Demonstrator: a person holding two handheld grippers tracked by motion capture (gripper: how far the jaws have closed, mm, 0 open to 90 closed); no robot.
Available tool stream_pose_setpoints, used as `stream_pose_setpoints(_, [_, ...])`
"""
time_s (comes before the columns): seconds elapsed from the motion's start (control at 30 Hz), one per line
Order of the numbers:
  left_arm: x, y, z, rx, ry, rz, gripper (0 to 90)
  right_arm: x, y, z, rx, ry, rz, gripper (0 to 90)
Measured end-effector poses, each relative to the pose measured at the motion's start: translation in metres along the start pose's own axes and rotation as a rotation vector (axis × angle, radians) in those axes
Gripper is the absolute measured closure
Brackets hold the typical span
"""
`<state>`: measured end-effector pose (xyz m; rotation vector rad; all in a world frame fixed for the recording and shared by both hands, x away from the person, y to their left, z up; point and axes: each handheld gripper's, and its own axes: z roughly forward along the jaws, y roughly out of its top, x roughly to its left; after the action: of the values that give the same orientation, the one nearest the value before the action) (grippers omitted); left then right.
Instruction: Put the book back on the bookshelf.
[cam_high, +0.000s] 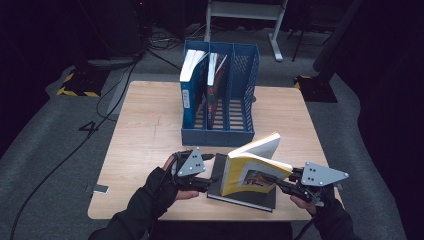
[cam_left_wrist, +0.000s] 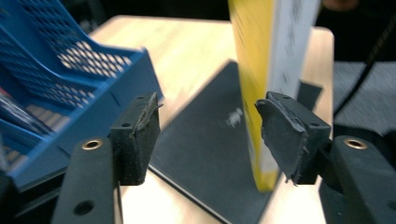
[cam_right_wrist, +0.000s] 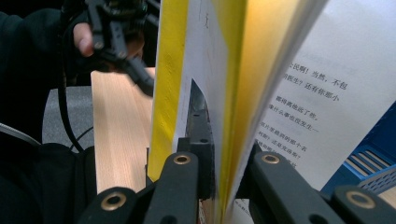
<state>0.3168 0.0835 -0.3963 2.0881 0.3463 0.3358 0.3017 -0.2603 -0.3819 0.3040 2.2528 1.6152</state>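
Below, pale wooden table, dark room.

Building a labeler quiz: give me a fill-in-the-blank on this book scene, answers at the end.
1. The right gripper is shut on the ___ book.
2. That book stands on a flat ___ book.
3. The left gripper is ___.
4. The file rack is coloured ___.

Answers: yellow; black; open; blue
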Motion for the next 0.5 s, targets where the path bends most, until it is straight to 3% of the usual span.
stream_pose_setpoints(0.17, [-0.008, -0.009, 0.018, 0.024, -0.065, -0.025, 35.3, 0.001, 0.000, 0.000, -0.003, 0.001, -0.001, 84.1])
stream_pose_setpoints(0.3, [-0.011, -0.013, 0.037, -0.003, -0.109, -0.092, 37.2, 0.001, 0.000, 0.000, -0.003, -0.001, -0.002, 83.0])
stream_pose_setpoints(0.5, [-0.013, -0.010, 0.053, -0.035, -0.117, -0.087, 43.0, 0.001, -0.001, -0.001, -0.005, -0.008, -0.009, 81.0])
